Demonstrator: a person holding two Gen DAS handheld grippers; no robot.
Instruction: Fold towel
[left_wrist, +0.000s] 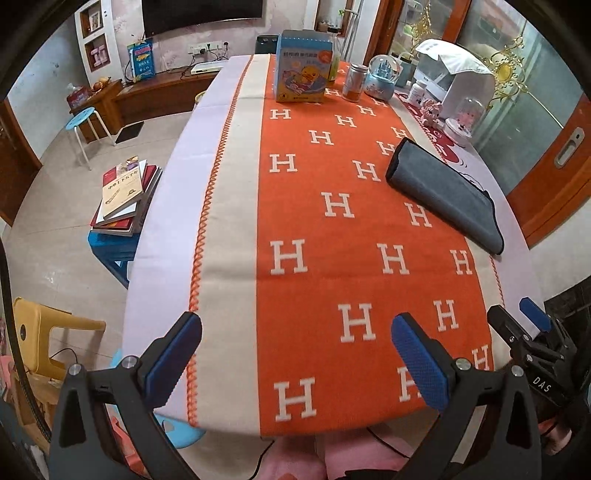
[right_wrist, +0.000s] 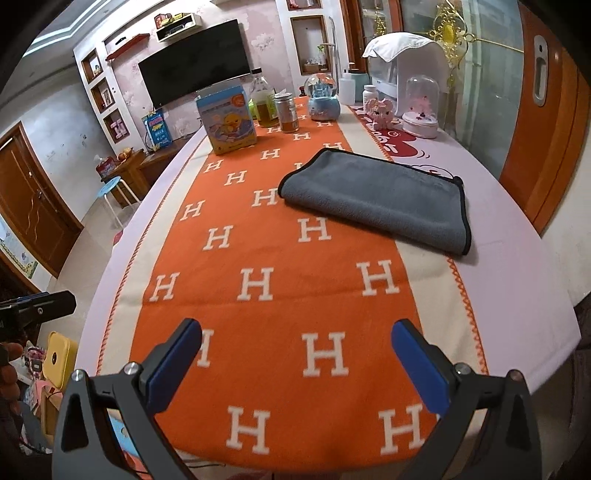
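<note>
Yellow chair (left_wrist: 44, 332) cut off; box print (left_wrist: 301, 72) unreadable

A long table (right_wrist: 517, 258) was covered by an orange H-patterned runner (right_wrist: 280, 258). A dark television (right_wrist: 194, 72) was mounted on the pink far wall, above a low wooden cabinet (left_wrist: 155, 96). A blue stool (left_wrist: 83, 122) was set on the pale tiled floor (left_wrist: 55, 192), and wooden-framed glass doors (right_wrist: 491, 74) were seen at right.
</note>
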